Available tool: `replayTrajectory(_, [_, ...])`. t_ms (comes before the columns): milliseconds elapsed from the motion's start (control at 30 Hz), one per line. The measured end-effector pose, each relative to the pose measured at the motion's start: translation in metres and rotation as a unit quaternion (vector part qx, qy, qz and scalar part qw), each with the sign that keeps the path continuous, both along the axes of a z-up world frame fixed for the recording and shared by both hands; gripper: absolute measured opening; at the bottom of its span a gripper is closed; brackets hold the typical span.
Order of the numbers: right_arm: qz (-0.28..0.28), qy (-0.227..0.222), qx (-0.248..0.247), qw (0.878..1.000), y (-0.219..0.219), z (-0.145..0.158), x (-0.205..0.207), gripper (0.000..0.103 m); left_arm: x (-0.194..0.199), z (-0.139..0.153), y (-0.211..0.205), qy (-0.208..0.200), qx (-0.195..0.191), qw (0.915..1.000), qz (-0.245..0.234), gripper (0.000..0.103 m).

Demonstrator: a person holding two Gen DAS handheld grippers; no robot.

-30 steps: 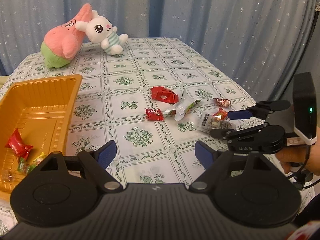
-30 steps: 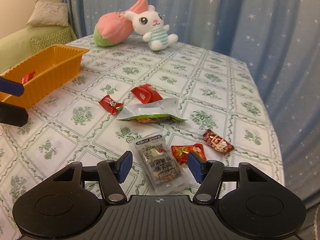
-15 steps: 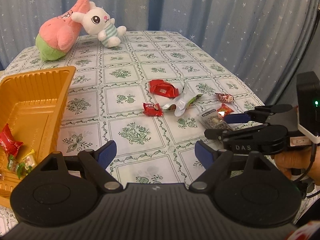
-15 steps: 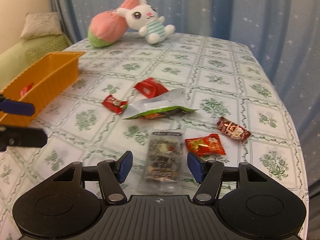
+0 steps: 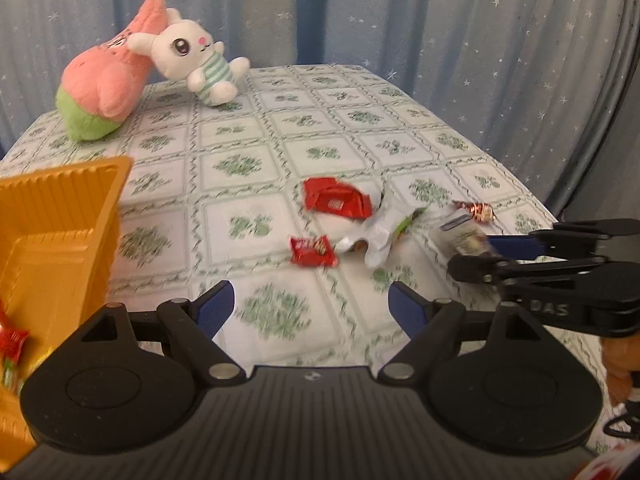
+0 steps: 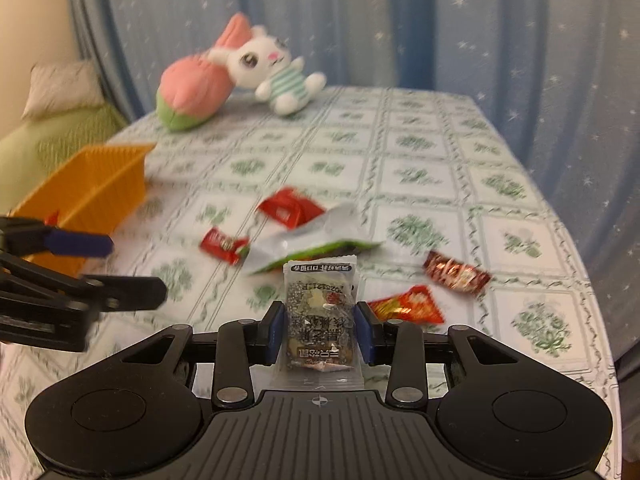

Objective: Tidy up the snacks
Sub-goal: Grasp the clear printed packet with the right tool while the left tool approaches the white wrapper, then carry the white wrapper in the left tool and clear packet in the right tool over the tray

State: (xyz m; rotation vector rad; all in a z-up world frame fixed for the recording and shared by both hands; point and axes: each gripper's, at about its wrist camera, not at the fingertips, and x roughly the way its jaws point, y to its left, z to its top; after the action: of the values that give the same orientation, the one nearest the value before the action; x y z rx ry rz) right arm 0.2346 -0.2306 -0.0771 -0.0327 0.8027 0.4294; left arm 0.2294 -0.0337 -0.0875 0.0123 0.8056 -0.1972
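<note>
My right gripper [image 6: 320, 330] is shut on a clear nut packet [image 6: 320, 312] and holds it just above the table. The packet also shows in the left wrist view [image 5: 464, 234]. My left gripper [image 5: 310, 306] is open and empty over the cloth, beside the orange tray [image 5: 52, 240]. On the table lie a red wrapper [image 6: 290, 206], a small red candy [image 6: 222, 242], a silver-green bag [image 6: 304, 242], an orange-red packet [image 6: 408, 304] and a dark red candy [image 6: 456, 274].
The tray [image 6: 92, 192] holds a few candies [image 5: 12, 340] at its near end. Two plush toys, a pink one [image 5: 104, 84] and a white rabbit [image 5: 192, 60], sit at the far side. Curtains hang behind; the table's right edge [image 6: 580, 264] is close.
My right gripper has closed on the nut packet and lifted it slightly. The left gripper has shifted a little to the right, so less of the tray shows.
</note>
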Motion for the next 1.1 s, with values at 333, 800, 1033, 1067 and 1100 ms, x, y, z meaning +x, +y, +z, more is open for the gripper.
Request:
replayTrajectory(333, [-0.068,-0.009,0.004,0.998,-0.027,0.007,0.012,0.038,0.058,-0.014,-0.043,-0.002,0.022,0.9938,-0.109,0.058])
replayTrajectory(800, [-0.113,0.000,0.023,0.993,-0.047,0.006,0.019,0.038,0.093,-0.037,-0.089,0.028,0.090,0.9762,-0.195,0.030])
replayTrajectory(1033, [-0.119,-0.002,0.022,0.993,-0.048,0.008,0.018,0.038,0.083,-0.031,-0.083,0.048,0.071,0.9825,-0.166,0.026])
replayTrajectory(1067, [-0.119,-0.003,0.024,0.993,-0.048,0.009,0.017,0.038,0.077,-0.029,-0.080,0.050,0.060,0.9847,-0.156,0.026])
replayTrajectory(1100, [-0.119,-0.005,0.025,0.993,-0.047,0.010,0.015,0.038,0.071,-0.027,-0.076,0.052,0.049,0.9866,-0.147,0.026])
